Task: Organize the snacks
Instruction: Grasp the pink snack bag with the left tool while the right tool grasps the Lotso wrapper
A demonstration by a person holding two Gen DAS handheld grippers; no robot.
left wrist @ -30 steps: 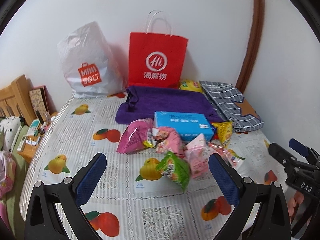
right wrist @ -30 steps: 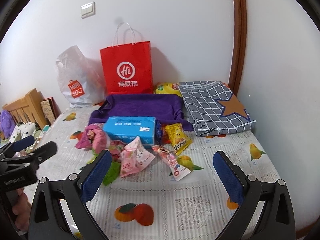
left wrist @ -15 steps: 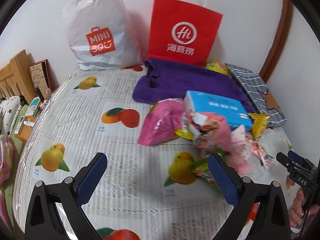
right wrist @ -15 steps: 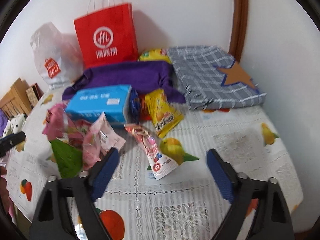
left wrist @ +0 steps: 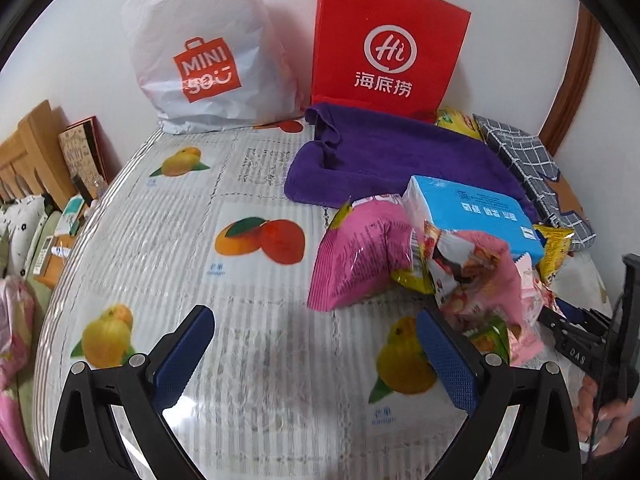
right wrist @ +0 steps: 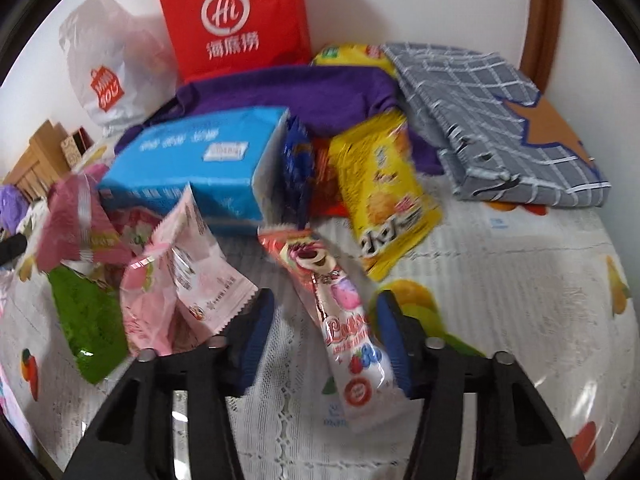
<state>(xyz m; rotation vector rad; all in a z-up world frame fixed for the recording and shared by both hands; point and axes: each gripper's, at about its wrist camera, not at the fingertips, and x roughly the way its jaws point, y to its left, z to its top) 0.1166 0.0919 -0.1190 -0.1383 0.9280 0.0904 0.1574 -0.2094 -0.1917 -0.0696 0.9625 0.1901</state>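
Right gripper (right wrist: 326, 326): I see its jaws closing, long snack packet (right wrist: 338, 312) between them, nearer the right pad, untouched.
Left gripper (left wrist: 316, 354): wide open over bare tablecloth (left wrist: 248, 320).

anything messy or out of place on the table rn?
Yes. The snack packets are in a loose heap against the blue tissue pack: the pink packet and green packet overlap, and the yellow chip bag leans askew. Nothing looks spilled or torn. The right tongs are closing around the long strawberry packet.
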